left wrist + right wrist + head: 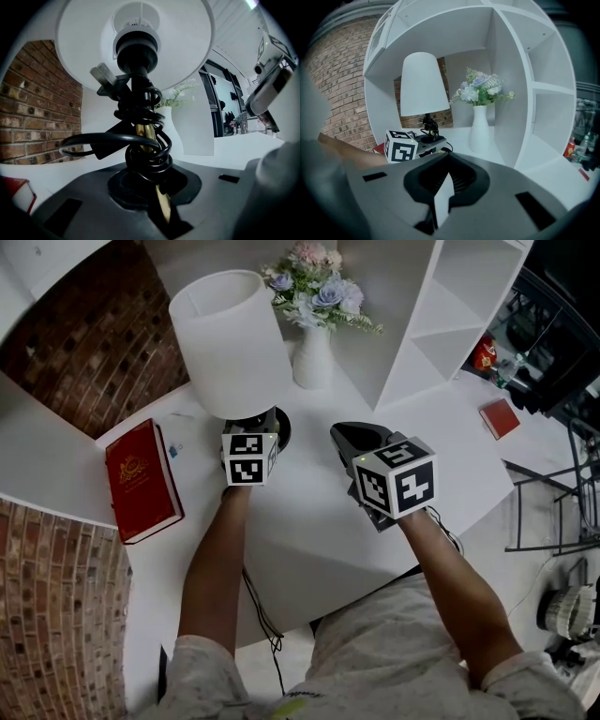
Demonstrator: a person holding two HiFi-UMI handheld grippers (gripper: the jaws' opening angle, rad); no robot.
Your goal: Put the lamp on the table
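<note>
Table lamp [232,348] upper left of centre, base on white table [309,521]. Left gripper [269,424] jaws narrowly apart, pinching its brass stem [146,136]. Right gripper [352,435] closed, empty. Probably light, top-heavy, fragile; grip stem low.

I see lamp shade [230,338] matt white, cloth-like. Lamp stem [145,133] between left gripper [262,426] jaws: polished brass-look metal. Cord [140,159] coiled round it: glossy black, rubbery. Gripper shell: matt grey plastic. Table [309,521] under tool: smooth white, low sheen. Book [142,479] left of tool: glossy red cover. Vase [313,357] beyond: smooth white. Brick wall [28,108]: rough.
</note>
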